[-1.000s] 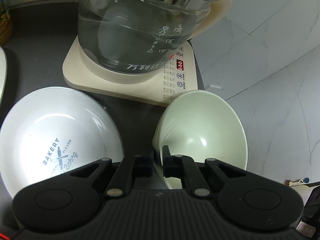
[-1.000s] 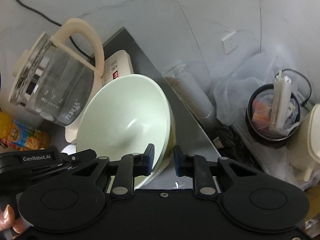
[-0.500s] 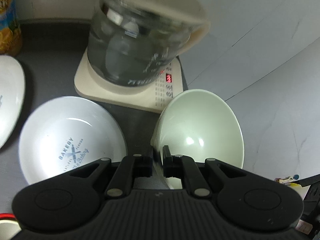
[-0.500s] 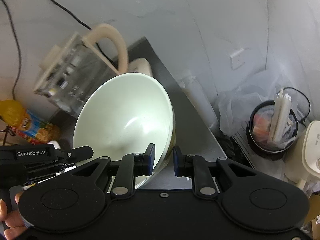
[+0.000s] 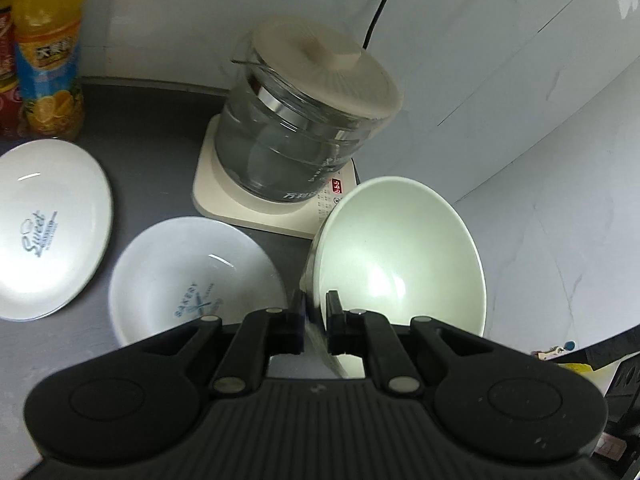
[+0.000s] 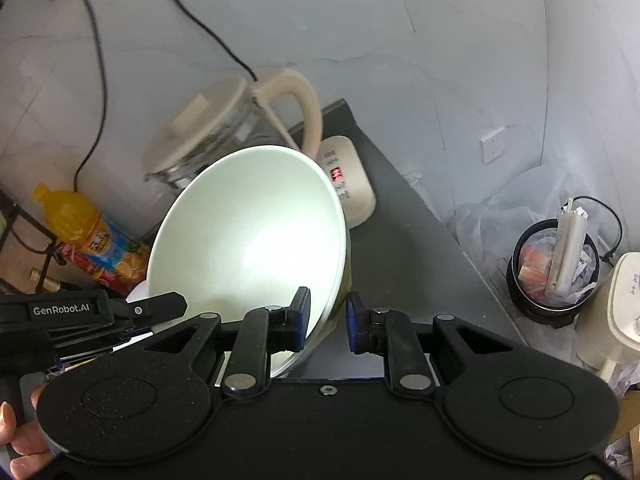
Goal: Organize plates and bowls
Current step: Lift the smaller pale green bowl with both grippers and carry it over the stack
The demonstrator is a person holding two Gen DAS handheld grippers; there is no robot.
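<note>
A pale green bowl [image 5: 400, 256] hangs tilted in the air above the dark counter, held by both grippers. My left gripper [image 5: 314, 312] is shut on its near-left rim. My right gripper [image 6: 326, 312] is shut on the opposite rim of the same bowl [image 6: 248, 240], one finger inside and one outside. Below it on the counter, a white bowl printed "BAKERY" [image 5: 196, 280] sits upright. A white plate printed "Sweet" [image 5: 48, 228] lies to its left. The left gripper's body [image 6: 72, 312] and a hand show at the lower left of the right wrist view.
A glass kettle [image 5: 308, 120] on its cream base [image 5: 256, 208] stands just behind the bowls, its cord running up the wall. An orange drink bottle [image 5: 48, 52] stands at the back left. The counter edge [image 6: 460, 240] drops off to the right, with a black bin [image 6: 556, 268] below.
Both grippers have lifted the green bowl up and back from the kettle. The "Sweet" plate and the bottle have come into the left wrist view.
</note>
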